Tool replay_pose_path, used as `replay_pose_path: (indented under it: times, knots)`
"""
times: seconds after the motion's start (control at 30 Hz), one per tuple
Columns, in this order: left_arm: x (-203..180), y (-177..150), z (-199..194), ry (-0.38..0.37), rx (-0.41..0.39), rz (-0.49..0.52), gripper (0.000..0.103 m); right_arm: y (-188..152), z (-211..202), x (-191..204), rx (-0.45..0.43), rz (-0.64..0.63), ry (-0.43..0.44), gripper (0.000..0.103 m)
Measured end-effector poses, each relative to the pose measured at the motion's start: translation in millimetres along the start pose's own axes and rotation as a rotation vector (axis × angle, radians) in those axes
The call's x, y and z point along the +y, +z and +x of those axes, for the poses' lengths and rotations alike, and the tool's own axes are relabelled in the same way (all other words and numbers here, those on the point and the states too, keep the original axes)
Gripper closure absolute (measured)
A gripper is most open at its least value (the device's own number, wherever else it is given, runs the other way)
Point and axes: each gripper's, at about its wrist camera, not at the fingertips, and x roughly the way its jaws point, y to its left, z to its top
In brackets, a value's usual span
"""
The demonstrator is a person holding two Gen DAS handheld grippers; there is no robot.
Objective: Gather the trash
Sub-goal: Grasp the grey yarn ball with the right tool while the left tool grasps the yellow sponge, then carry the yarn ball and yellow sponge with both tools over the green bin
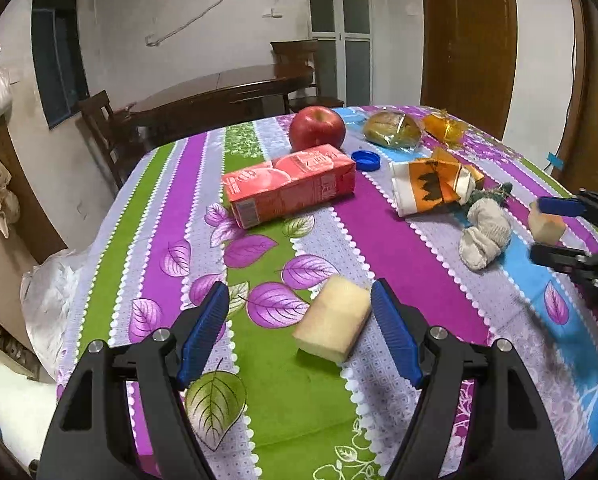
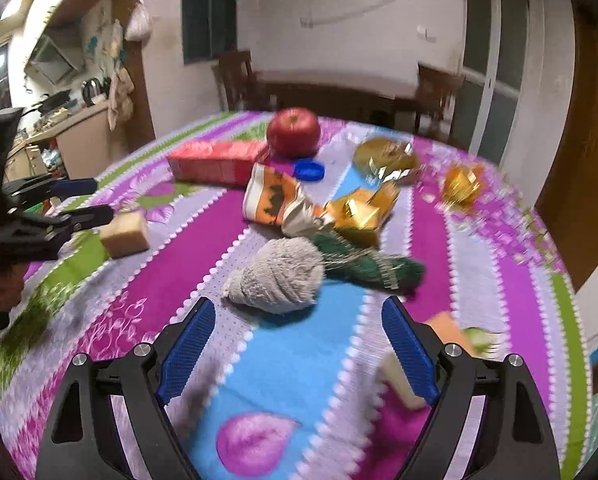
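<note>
On the striped tablecloth (image 1: 399,240), my left gripper (image 1: 299,296) stands open around a pale yellow block (image 1: 333,320) that lies close to its right pad. Beyond it are a red juice carton (image 1: 291,184), a blue bottle cap (image 1: 366,160), a crumpled orange-and-white wrapper (image 1: 431,188) and gold foil wrappers (image 1: 445,126). My right gripper (image 2: 298,308) is open with nothing between its pads. A rolled grey sock (image 2: 279,276) and a green bundle (image 2: 371,272) lie just ahead of it. A second pale block (image 2: 399,380) sits half hidden beside its right finger.
A red apple (image 1: 317,128) and bagged bread (image 1: 393,130) sit at the far side. An orange scrap (image 2: 447,332) lies near the right edge. A white plastic bag (image 1: 51,292) hangs off the left edge. A dark wooden table (image 1: 219,92) with chairs stands behind.
</note>
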Motion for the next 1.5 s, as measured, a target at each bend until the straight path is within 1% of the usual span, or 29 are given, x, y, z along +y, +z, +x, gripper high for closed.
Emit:
replay_pose_path:
  times: [0.1,0.2,0.27,0.3,0.37,0.4,0.47,0.57,0.67,0.83,0.97,1.07,1.27,1.33,1.43,1.5]
  knots:
    - [-6.1,-2.1,13.3,-0.023,0.04,0.018,0.033,8.2,20.8,-0.3,0.045,0.072,0.053,0.017]
    - [-12.1,-2.9,25.1,-0.057,0.087,0.033,0.033,15.6,35.0,2.5,0.071,0.097,0.075,0.018]
    - [-14.5,-2.9,30.8,-0.088,0.113,0.028,0.033,18.7,43.1,3.4,0.096,0.11,0.074,0.026]
    - [-14.5,-3.3,34.5,-0.101,0.131,0.019,0.033,19.0,45.4,3.5,0.105,0.115,0.072,0.027]
    - [-14.3,-4.6,41.1,-0.107,0.163,0.01,0.043,20.3,48.4,5.0,0.111,0.112,0.052,0.041]
    - [-12.9,-5.2,44.8,-0.112,0.181,-0.003,0.048,20.4,49.8,5.2,0.117,0.111,0.046,0.042]
    - [-8.6,-5.4,45.3,-0.126,0.177,-0.034,0.057,20.6,51.5,4.7,0.12,0.118,0.035,0.048]
    - [-6.0,-5.8,45.1,-0.143,0.171,-0.057,0.06,19.7,52.0,1.7,0.119,0.136,0.042,0.056]
    - [-8.0,-5.6,43.3,-0.145,0.163,-0.062,0.065,16.4,47.3,-2.7,0.111,0.157,0.066,0.06]
    - [-21.4,-9.6,29.4,-0.102,0.141,-0.031,0.066,1.9,24.9,-6.5,0.092,0.177,0.127,0.061]
    - [-36.5,-13.5,14.7,-0.078,0.138,-0.004,0.066,-20.6,-3.1,-14.0,0.087,0.203,0.153,0.061]
    - [-47.4,-19.1,0.7,-0.082,0.124,-0.014,0.066,-34.6,-21.1,-17.8,0.075,0.208,0.149,0.061]
    - [-66.7,-29.9,-21.0,-0.059,0.102,-0.043,0.066,-61.2,-56.2,-18.1,0.047,0.189,0.134,0.061]
    - [-72.5,-34.1,-25.6,-0.037,0.102,-0.045,0.066,-68.6,-65.3,-15.9,0.039,0.177,0.13,0.061]
    - [-80.0,-40.2,-32.4,-0.043,0.108,-0.069,0.066,-78.4,-78.8,-12.5,0.028,0.153,0.13,0.061]
    - [-85.6,-43.4,-35.8,-0.034,0.107,-0.079,0.066,-81.2,-89.5,-12.6,0.003,0.149,0.135,0.061]
